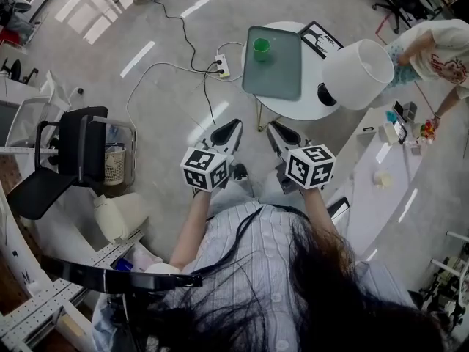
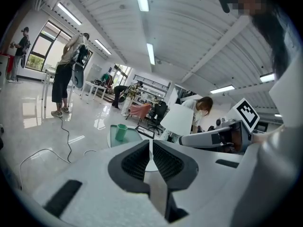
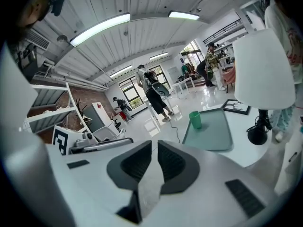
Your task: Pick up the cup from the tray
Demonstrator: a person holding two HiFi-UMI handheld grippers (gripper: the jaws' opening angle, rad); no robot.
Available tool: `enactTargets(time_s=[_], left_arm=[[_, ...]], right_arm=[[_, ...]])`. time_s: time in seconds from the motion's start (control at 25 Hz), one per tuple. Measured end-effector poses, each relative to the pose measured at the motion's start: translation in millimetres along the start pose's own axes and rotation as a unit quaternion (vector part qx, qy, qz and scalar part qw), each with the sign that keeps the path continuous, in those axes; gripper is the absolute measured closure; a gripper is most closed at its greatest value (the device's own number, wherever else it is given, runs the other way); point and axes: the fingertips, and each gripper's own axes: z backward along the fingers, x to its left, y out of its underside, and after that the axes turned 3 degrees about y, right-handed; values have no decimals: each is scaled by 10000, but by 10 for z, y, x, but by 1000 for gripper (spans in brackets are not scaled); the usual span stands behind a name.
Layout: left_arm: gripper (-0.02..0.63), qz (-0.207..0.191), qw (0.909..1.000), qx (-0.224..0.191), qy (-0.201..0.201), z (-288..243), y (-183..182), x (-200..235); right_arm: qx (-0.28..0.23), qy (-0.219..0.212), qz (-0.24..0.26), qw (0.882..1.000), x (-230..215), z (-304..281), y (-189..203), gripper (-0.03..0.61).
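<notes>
"Holding anything, either gripper?"

"No. The left gripper (image 1: 229, 132) and right gripper (image 1: 281, 136) are both closed on nothing, pads together. They sit side by side in front of the person's chest and point towards a round white desk (image 1: 308, 110), well short of it. That looks like an approach, with no reach begun. The jaws would have to open before any grasp."

"Where is the cup?"

"The green cup (image 1: 261, 48) stands upright on a grey-green tray (image 1: 282, 75), in its far left corner as the person faces it. The tray lies flat on the desk. Nothing crowds the cup, so that corner looks easy to reach from the left."

"What else is on the desk?"

"A lamp (image 1: 357, 73) with a white shade stands right of the tray, and a framed picture (image 1: 320, 39) lies beyond it."

"What can't be made out?"

"The cup is too small to show whether anything is inside it. The shade hides most of the lamp's base and part of the desk. The marker cubes cover the person's hands, and long dark hair fills the lower right of the head view. A second person at the right edge is cut off."
</notes>
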Motion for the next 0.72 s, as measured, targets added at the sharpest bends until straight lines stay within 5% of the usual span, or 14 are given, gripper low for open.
enactTargets(time_s=[0.72], left_arm=[[598, 26, 9998, 173, -40, -356, -55, 215]], right_arm=[[61, 1, -153, 9999, -316, -228, -147, 522]])
